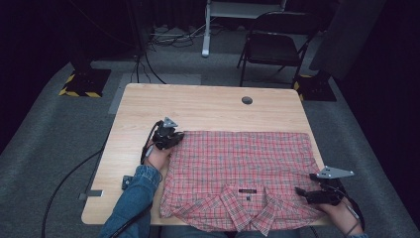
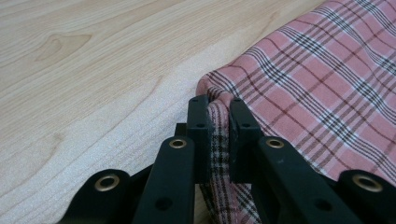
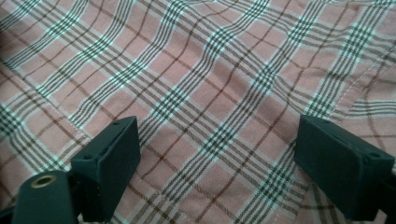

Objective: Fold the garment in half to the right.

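Bare wood table [image 1: 208, 106] beyond shirt [image 1: 237, 163], left hand-held gripper [image 2: 218, 116] pinching its edge, right hand-held gripper [image 3: 217, 154] spread

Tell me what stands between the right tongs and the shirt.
Nothing visible does. The right tongs hang open directly over the shirt near its collar, with only plaid cloth between the jaws in the right gripper view. The left tongs already pinch the shirt's far corner.

Bare tabletop at the top and left, shirt across the lower right

The plaid shirt [image 1: 237, 173] covers the table's [image 1: 198, 106] lower centre and right. Bare wood lies open along the upper band and left edge, broken only by a round cable hole [image 1: 246, 100] at upper centre and a small black object [image 1: 127, 182] at lower left.
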The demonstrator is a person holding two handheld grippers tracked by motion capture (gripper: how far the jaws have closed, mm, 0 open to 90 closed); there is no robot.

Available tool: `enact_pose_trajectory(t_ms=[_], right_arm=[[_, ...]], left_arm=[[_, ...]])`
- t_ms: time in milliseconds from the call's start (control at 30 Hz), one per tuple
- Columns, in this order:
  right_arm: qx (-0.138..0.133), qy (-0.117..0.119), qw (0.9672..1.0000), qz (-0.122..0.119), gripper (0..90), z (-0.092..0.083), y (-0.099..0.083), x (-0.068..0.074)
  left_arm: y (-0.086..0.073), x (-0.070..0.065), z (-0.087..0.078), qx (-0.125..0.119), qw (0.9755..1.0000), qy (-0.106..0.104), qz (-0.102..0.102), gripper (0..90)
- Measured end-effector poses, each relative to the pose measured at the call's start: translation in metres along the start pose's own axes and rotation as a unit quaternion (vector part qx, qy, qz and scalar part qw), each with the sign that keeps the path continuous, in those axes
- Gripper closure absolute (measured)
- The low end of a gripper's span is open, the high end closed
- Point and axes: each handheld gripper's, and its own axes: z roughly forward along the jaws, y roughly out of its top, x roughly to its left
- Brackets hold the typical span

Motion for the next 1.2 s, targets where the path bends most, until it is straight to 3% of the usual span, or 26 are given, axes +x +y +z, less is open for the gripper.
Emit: enact_pose_trajectory(t_ms=[333, 800, 1033, 1200], right_arm=[[-0.012, -0.019, 0.9996, 0.015, 13.9, -0.006, 0.014, 0.008], [-0.052, -0.029, 0.9980, 0.024, 12.7, -0.017, 0.055, 0.026], [-0.070, -0.034, 0.9967, 0.023, 12.7, -0.022, 0.076, 0.040], [-0.076, -0.033, 0.9964, 0.016, 12.7, -0.022, 0.091, 0.058]], left_arm=[[0.000, 0.002, 0.000, 0.001, 1.0000, -0.006, 0.000, 81.4], [0.000, 0.002, 0.000, 0.000, 1.0000, -0.009, -0.002, 80.8], [0.000, 0.003, 0.000, 0.000, 0.9999, -0.010, -0.004, 80.5], [0.000, 0.003, 0.000, 0.000, 0.9999, -0.010, -0.001, 80.5]])
